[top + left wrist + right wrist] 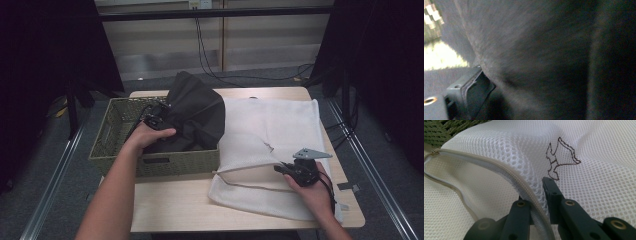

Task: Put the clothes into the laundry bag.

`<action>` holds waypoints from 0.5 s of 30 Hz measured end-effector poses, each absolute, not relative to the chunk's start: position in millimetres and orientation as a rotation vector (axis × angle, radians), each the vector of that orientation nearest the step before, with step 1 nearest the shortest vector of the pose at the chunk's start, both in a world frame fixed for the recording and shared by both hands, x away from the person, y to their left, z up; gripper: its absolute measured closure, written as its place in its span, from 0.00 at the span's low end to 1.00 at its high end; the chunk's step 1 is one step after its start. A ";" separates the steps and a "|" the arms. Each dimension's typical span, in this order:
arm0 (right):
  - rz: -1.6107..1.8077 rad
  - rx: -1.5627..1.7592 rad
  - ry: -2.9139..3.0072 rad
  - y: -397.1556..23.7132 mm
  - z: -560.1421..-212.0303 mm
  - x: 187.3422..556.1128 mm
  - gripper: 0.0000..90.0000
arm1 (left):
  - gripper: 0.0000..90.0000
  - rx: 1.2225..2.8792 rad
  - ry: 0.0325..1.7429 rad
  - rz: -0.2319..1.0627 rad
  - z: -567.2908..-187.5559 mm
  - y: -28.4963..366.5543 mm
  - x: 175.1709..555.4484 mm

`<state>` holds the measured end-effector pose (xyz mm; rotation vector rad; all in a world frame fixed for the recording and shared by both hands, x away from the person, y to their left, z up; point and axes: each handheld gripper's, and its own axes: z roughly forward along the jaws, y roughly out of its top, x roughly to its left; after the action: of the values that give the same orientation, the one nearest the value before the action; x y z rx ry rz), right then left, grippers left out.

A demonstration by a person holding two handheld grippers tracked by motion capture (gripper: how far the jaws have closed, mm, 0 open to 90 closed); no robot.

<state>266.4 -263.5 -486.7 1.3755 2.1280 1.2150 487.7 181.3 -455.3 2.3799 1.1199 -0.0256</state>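
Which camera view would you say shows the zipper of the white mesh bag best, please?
The right gripper view: the zipper runs close up along the mesh bag's open edge into the shut jaws. The high view shows it as a thin, distant line. The left gripper view shows dark cloth.

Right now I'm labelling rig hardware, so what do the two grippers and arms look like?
Both grippers are black. The right gripper carries a grey three-cornered plate and a black cable; its jaws show brass-coloured rivets. The left gripper trails a black cable too. Both forearms are bare, no sleeves.
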 end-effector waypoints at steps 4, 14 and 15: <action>1.226 1.371 2.131 -261.9 -486.7 266.6 0.93 | 0.13 2.424 1.152 -0.013 -461.8 176.1 490.0; 1.214 1.365 2.146 -260.7 -488.5 267.6 0.93 | 0.73 2.399 1.270 -0.079 -451.4 175.6 494.9; 1.212 1.368 2.148 -260.5 -488.7 267.6 0.93 | 0.75 2.385 1.285 -0.061 -448.5 176.9 494.8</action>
<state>267.6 -260.5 -488.7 1.3677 2.1481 1.2125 494.8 176.9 -448.5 2.3854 1.2845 -0.0613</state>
